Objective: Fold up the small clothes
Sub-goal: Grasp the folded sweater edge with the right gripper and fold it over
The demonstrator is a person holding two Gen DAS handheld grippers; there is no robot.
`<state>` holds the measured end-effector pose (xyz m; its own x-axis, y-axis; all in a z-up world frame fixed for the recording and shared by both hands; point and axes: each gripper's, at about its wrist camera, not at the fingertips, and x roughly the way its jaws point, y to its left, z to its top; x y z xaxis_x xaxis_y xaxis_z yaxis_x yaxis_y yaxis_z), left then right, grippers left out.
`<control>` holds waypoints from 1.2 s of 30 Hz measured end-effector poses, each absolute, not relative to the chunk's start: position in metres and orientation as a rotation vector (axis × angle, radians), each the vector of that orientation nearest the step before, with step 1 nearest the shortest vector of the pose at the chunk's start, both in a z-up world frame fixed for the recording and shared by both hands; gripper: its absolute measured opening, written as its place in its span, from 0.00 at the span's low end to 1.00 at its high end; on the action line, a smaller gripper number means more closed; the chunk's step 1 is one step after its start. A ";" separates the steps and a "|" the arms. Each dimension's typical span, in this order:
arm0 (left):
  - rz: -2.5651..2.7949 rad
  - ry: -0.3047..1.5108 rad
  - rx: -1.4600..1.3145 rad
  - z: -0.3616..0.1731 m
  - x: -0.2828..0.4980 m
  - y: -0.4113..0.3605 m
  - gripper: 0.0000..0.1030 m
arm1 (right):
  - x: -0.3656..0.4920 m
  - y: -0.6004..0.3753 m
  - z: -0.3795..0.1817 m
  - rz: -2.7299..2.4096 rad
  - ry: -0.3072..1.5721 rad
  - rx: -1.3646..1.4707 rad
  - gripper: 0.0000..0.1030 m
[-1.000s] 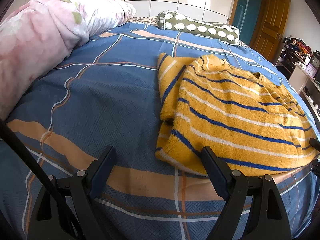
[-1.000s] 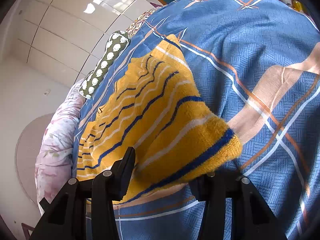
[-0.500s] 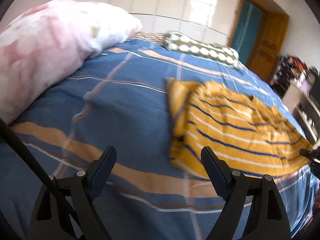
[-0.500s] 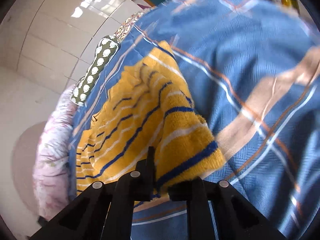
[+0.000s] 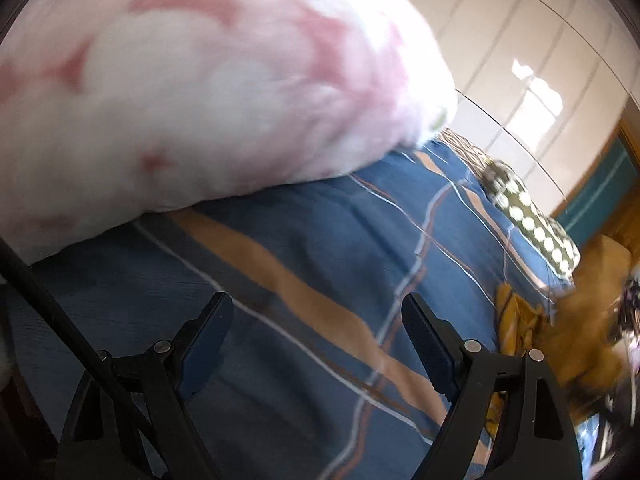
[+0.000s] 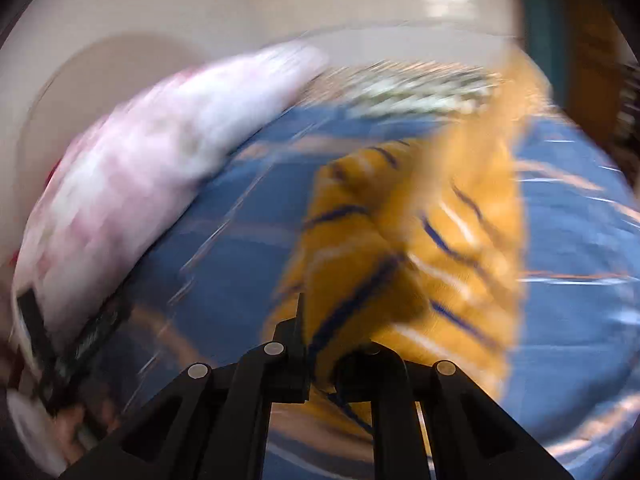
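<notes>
Blue plaid bedspread [image 5: 320,240], tiled wall [image 5: 500,40]

The yellow knitted sweater with blue and white stripes [image 6: 448,236], right of centre in the right wrist view, looks like thick, fuzzy wool, matt and coarse. The blue checked bed sheet with tan bands [image 5: 328,264] is thin woven cloth with a fine raised texture and a slight sheen. The pink-and-white floral quilt [image 5: 192,92], upper left, is soft, puffy matt fabric. The green pillow with white dots [image 5: 532,224] at right is printed cloth. The wall panels [image 5: 516,40], upper right, are glossy and reflect light. The black left claw [image 5: 316,344] is matt plastic with small metal rivets.
</notes>
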<state>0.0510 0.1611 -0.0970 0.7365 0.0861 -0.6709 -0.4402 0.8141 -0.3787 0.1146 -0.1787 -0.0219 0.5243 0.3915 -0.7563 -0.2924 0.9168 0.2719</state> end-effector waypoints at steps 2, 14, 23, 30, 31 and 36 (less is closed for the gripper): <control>0.302 0.692 -0.552 -0.098 0.050 0.164 0.83 | 0.118 -0.155 -0.054 0.441 1.015 0.086 0.09; 0.253 0.695 -0.516 -0.094 0.057 0.145 0.83 | 0.098 -0.170 -0.036 0.480 0.993 0.076 0.35; 0.214 0.702 -0.480 -0.093 0.062 0.127 0.83 | 0.139 -0.266 -0.004 0.158 0.877 0.160 0.65; 0.201 0.722 -0.478 -0.097 0.067 0.119 0.83 | 0.167 -0.252 -0.021 0.191 0.927 0.138 0.68; 0.198 0.728 -0.475 -0.098 0.069 0.117 0.83 | 0.168 -0.241 -0.023 0.206 0.937 0.093 0.71; 0.202 0.732 -0.440 -0.099 0.072 0.108 0.83 | 0.184 -0.194 -0.072 0.191 1.045 -0.134 0.83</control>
<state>0.0722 0.1080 -0.0992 0.7296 0.0255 -0.6834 -0.3278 0.8901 -0.3168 0.1835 -0.1940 -0.0720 0.4880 0.0928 -0.8679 -0.2201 0.9753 -0.0194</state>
